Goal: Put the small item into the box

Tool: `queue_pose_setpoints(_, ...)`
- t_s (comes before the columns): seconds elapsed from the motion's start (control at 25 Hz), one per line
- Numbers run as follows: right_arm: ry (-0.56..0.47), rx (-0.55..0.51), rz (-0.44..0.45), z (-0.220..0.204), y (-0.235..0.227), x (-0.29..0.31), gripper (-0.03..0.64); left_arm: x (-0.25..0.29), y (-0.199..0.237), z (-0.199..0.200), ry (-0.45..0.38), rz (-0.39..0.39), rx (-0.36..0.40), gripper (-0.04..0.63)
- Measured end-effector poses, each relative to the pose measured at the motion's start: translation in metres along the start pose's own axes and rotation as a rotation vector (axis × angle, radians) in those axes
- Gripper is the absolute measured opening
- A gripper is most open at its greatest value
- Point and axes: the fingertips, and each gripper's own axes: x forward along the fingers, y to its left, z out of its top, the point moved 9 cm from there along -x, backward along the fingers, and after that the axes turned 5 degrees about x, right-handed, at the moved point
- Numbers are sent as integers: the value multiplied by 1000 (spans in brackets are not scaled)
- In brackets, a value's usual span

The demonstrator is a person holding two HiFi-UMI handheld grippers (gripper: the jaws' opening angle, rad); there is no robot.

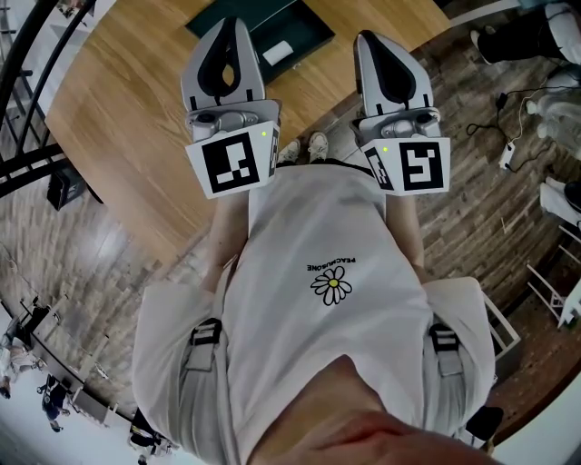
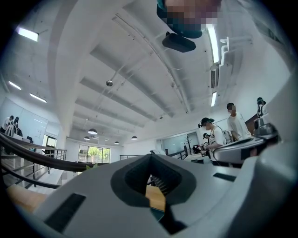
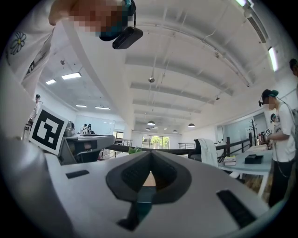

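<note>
A dark green flat box (image 1: 309,27) lies on the wooden table (image 1: 127,100) at the top of the head view. A small white item (image 1: 278,53) shows within the box's near edge. Whether it rests inside the box I cannot tell. My left gripper (image 1: 228,24) and right gripper (image 1: 367,38) are held up side by side in front of the person's chest, above the table's near edge, one on each side of the box. Both point away and upward. In the left gripper view the gripper (image 2: 150,156) has its jaws together and empty. In the right gripper view the gripper (image 3: 150,152) stands the same.
The table's corner ends close to the person's shoes (image 1: 306,146). Cables (image 1: 505,113) trail over the plank floor at the right. A black railing (image 1: 27,54) curves at the left. People stand by a desk in the left gripper view (image 2: 236,124) and the right gripper view (image 3: 279,128).
</note>
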Motion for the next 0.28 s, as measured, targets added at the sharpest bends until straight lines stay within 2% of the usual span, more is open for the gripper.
queue_pose_setpoints(0.28, -3, 6, -6, 2, -3, -2, 5, -3, 6, 5, -14, 24, 0, 17)
